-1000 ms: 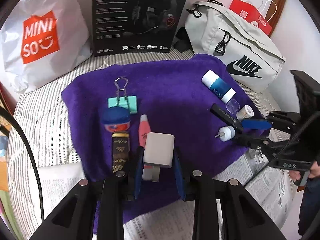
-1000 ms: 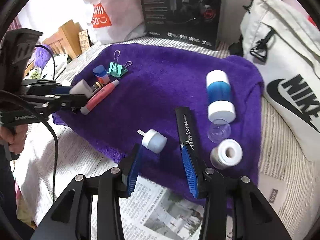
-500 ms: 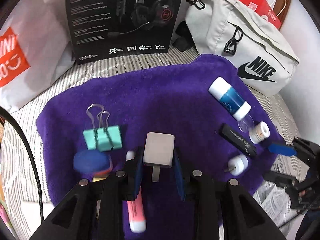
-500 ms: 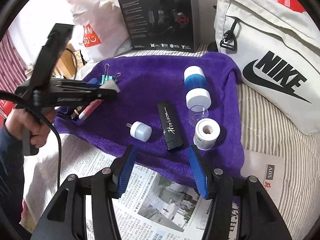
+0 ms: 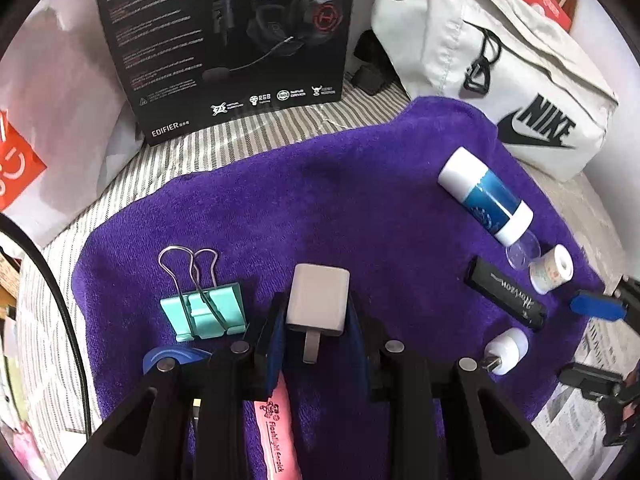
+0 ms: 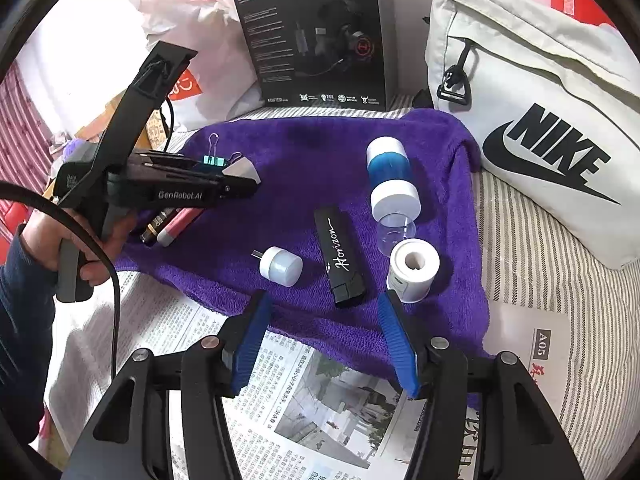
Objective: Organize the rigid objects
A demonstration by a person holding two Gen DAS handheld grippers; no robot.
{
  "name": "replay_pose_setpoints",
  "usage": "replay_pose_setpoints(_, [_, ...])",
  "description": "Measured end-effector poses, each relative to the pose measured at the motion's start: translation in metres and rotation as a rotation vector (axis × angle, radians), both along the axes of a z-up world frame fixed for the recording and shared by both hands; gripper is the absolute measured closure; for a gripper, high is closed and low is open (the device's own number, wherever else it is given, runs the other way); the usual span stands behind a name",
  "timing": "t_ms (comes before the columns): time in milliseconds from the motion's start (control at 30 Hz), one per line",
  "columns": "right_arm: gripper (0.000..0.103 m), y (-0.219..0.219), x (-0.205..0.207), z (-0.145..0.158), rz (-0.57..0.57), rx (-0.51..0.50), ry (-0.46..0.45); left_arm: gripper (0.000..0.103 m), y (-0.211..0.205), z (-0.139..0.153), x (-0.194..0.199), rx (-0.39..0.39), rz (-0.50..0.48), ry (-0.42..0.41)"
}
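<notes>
On the purple towel (image 5: 360, 200) lie a teal binder clip (image 5: 204, 312), a pink flashlight (image 5: 276, 432), a black USB stick (image 6: 340, 256), a small white USB lamp (image 6: 280, 266), a white tape roll (image 6: 412, 270) and a blue-and-white bottle (image 6: 392, 180). My left gripper (image 5: 316, 312) holds a white charger plug (image 5: 320, 292) just right of the clip, low over the towel. Its jaws are easing open, and the pads still touch the plug. My right gripper (image 6: 322, 320) hangs over the towel's near edge, jaws opening, nothing between them. The USB stick lies just ahead of it.
A black headset box (image 5: 240, 40) and a white Nike bag (image 6: 540, 140) stand behind the towel, a white shopping bag (image 5: 48, 128) at the left. Newspaper (image 6: 320, 400) covers the striped bedding in front. A person's hand (image 6: 92, 248) grips the left tool.
The left gripper carried the plug forward past the pink flashlight to beside the binder clip. The right gripper drew back from the USB lamp and its jaws widened.
</notes>
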State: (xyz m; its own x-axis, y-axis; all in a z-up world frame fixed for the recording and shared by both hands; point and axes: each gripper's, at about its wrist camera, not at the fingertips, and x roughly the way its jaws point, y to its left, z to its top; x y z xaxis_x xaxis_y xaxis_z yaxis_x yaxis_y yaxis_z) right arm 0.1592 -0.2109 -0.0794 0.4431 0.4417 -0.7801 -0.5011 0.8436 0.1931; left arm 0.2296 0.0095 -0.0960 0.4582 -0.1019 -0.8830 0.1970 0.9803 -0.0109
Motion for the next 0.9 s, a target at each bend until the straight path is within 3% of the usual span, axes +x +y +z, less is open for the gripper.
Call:
replay_pose_setpoints(300, [0.047, -0.006, -0.001, 0.005, -0.038, -0.011, 0.024, 0.068, -0.002, 0.007, -0.016, -0.021, -0.005, 0.019])
replay_pose_setpoints(500, [0.041, -0.016, -0.015, 0.014, -0.081, -0.014, 0.04, 0.04, -0.004, 0.03, -0.043, -0.036, 0.005, -0.027])
replay_pose_setpoints(567, [0.038, -0.018, -0.021, 0.016, -0.089, -0.02, 0.044, 0.038, -0.008, 0.036, -0.053, -0.029, 0.006, -0.039])
replay_pose_setpoints(733, [0.028, -0.021, -0.042, 0.027, -0.121, -0.019, 0.051, 0.019, -0.012, 0.053, -0.089, 0.006, 0.042, -0.069])
replay_pose_setpoints(867, [0.022, -0.022, -0.055, 0.041, -0.141, 0.0, 0.045, 0.012, -0.013, 0.064, -0.114, 0.019, 0.064, -0.082])
replay_pose_setpoints(900, [0.017, -0.022, -0.059, 0.045, -0.149, 0.003, 0.047, 0.009, -0.013, 0.068, -0.123, 0.019, 0.077, -0.087])
